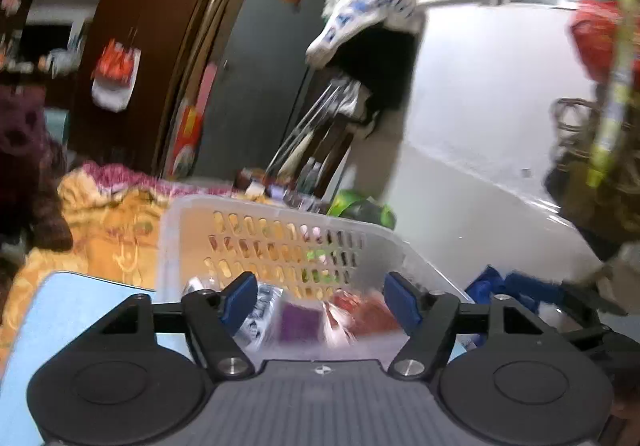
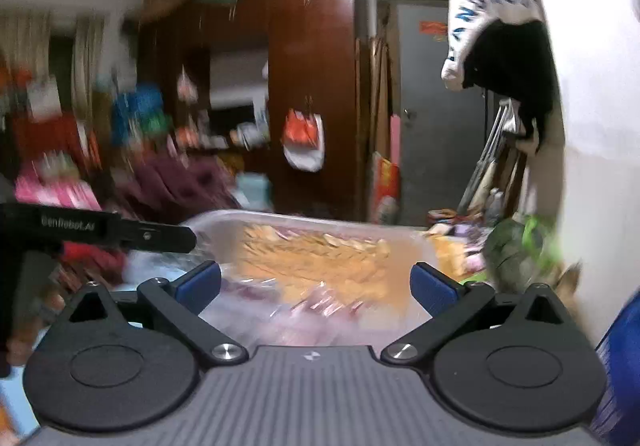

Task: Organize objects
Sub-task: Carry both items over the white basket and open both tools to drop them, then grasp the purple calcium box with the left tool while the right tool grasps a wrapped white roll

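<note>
A white plastic basket with slotted walls (image 1: pixel 280 230) stands on the bed in front of both grippers; it also shows, blurred, in the right wrist view (image 2: pixel 320 226). Inside lie several packets, among them a purple one (image 1: pixel 300 320) and a red one (image 1: pixel 364 310). My left gripper (image 1: pixel 320 300) is open and empty, hovering over the basket's near side. My right gripper (image 2: pixel 316 286) is open and empty, also over the basket. The left gripper's body (image 2: pixel 100 228) shows at the left of the right wrist view.
An orange patterned bedspread (image 1: pixel 116 238) lies under the basket. A light blue board (image 1: pixel 68 310) sits at the near left. A green bag (image 1: pixel 360 206) lies beyond the basket. A blue item (image 1: pixel 512 282) lies at the right. A white wall (image 1: pixel 480 126) is on the right.
</note>
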A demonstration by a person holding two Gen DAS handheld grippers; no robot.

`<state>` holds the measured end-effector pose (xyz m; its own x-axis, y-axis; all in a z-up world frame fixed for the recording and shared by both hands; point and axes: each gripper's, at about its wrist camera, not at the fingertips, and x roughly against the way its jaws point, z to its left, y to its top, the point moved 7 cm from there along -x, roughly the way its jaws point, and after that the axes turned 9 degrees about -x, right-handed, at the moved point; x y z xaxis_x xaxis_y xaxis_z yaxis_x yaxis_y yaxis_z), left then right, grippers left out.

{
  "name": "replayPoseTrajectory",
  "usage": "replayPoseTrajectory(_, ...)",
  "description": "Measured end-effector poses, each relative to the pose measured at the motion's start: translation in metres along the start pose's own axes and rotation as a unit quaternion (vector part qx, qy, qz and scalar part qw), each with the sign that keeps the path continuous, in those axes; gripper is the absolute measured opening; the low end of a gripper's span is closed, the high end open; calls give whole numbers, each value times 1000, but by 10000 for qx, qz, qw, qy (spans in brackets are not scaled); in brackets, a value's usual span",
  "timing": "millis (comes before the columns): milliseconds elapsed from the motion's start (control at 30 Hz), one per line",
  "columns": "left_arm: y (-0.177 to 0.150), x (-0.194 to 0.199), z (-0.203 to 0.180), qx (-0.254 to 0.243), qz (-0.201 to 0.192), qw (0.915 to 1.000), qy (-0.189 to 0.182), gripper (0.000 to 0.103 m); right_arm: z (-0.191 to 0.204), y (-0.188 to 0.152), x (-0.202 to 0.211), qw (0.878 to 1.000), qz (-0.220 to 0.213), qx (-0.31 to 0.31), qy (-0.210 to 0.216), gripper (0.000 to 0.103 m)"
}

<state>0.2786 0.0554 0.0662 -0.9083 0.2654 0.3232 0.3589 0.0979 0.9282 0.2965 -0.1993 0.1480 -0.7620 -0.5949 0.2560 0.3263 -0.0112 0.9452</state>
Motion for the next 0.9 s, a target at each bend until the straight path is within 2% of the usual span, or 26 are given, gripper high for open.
replayPoseTrajectory(33, -9, 15, -5, -90, -125, 9999, -4, 91, 2, -17, 11, 9997, 78, -150, 167, 103)
replayPoseTrajectory(67, -20, 28, -8, -166, -181, 9997, 57, 95, 4, -37, 15, 9989, 337, -159, 277, 103)
replayPoseTrajectory(167, -61, 45, -11, -288, 2, 9990, 341, 95, 17, -101, 25, 9959, 837, -46, 340, 103)
replayPoseTrajectory(233, -88, 49, -13, -234, 171, 9993, 227, 95, 24, -132, 21, 9936, 1114, -7, 178, 103)
replayPoseTrajectory(300, -108, 50, -14, -126, 297, 9995, 62, 95, 36, -145, 18, 9938, 1085, 56, 240, 103)
replayPoseTrajectory(367, -121, 49, -16, -122, 328, 9994, 44, 95, 43, -148, 10, 9940, 1060, 223, 146, 103)
replayPoseTrajectory(400, -124, 47, -15, -129, 320, 9994, 103, 95, 45, -149, 5, 9943, 1030, 285, 24, 99)
replayPoseTrajectory(433, -128, 46, -15, -154, 330, 9992, 159, 95, 44, -148, 2, 9947, 965, 346, -21, 83)
replayPoseTrajectory(533, -135, 41, -16, -133, 410, 9989, 160, 95, 31, -149, 13, 9970, 766, 128, -26, 81)
replayPoseTrajectory(633, -142, 39, -29, -266, 453, 9986, 78, 95, 9, -153, 41, 9984, 556, -81, -103, 81)
replayPoseTrajectory(733, -146, 31, -47, -519, 522, 9971, 217, 95, -14, -155, 61, 9983, 395, -159, -400, 82)
replayPoseTrajectory(900, -152, 12, -78, -932, 808, 9910, 517, 95, -42, -148, 76, 9973, 189, -515, -493, 82)
